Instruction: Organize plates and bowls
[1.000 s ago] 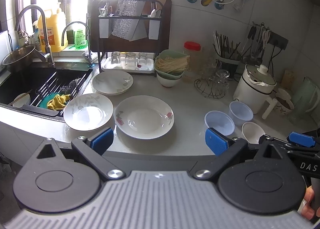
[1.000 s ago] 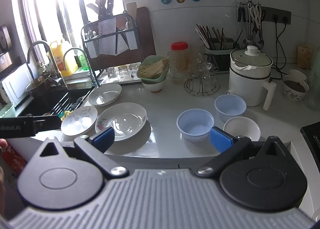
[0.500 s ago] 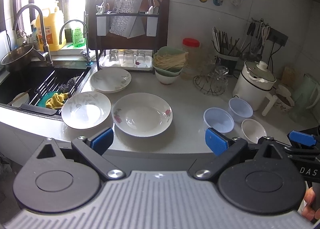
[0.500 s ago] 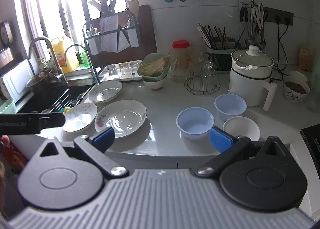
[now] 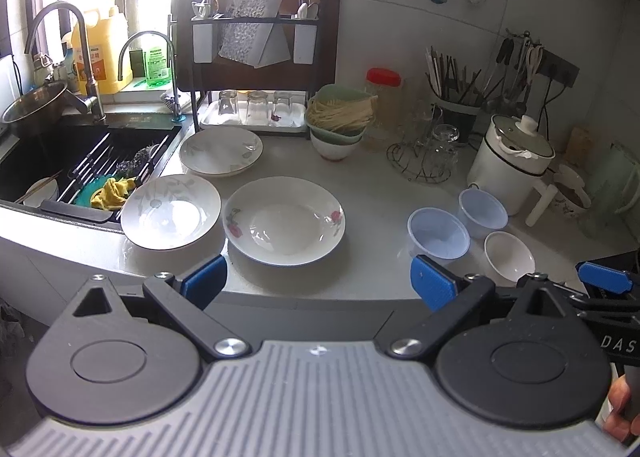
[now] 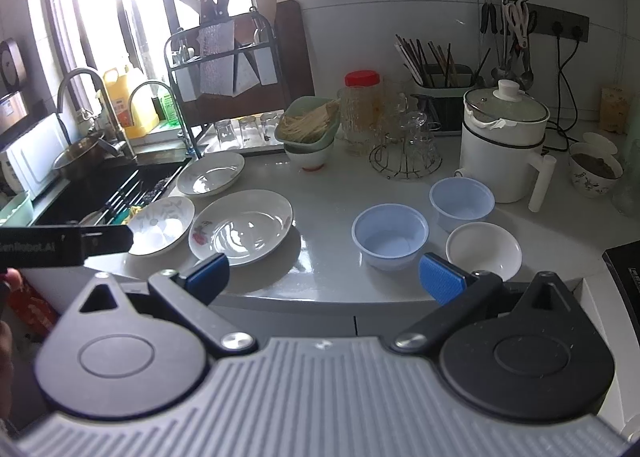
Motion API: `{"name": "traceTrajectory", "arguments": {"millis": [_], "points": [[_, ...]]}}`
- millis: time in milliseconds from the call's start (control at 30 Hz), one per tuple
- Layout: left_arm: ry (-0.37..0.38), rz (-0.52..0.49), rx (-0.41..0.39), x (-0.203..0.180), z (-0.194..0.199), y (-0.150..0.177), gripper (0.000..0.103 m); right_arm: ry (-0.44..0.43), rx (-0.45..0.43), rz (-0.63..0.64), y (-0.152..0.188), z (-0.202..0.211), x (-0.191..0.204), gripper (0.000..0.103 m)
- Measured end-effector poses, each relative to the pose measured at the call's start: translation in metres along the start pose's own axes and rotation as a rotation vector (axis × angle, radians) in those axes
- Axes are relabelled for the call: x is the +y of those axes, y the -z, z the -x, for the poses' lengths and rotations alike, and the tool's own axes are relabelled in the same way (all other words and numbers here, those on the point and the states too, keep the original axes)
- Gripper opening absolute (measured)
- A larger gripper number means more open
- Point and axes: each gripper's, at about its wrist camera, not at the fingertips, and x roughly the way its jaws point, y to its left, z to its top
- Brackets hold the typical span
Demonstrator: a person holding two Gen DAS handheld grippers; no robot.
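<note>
Three white plates lie on the grey counter: a rose-patterned plate [image 5: 284, 220] [image 6: 242, 226], a leaf-patterned plate [image 5: 171, 210] [image 6: 162, 224] to its left, and a third plate [image 5: 221, 150] [image 6: 211, 173] behind. Two pale blue bowls [image 5: 438, 232] [image 5: 483, 208] [image 6: 390, 235] [image 6: 462, 198] and a small white bowl [image 5: 509, 256] [image 6: 483, 249] stand to the right. My left gripper [image 5: 318, 284] is open and empty, held before the counter's front edge. My right gripper [image 6: 325, 275] is open and empty, also short of the edge.
A sink [image 5: 80, 161] with a rack and yellow cloth lies at the left. Behind stand a dish rack [image 5: 256, 57], stacked bowls with noodles [image 5: 338, 125], a wire glass stand [image 5: 426, 157] and a white electric pot [image 5: 512, 161].
Both grippers have drifted slightly; the view of the counter shifted a little. Nothing on the counter has moved.
</note>
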Motion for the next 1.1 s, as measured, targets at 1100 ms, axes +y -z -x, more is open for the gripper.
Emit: {"name": "traceTrajectory", "arguments": {"millis": [1100], "points": [[0.028,-0.009,0.091,0.01,-0.044,-0.004,0.1,-0.013,0.0,-0.04,0.006,-0.01,0.002,0.103]]}}
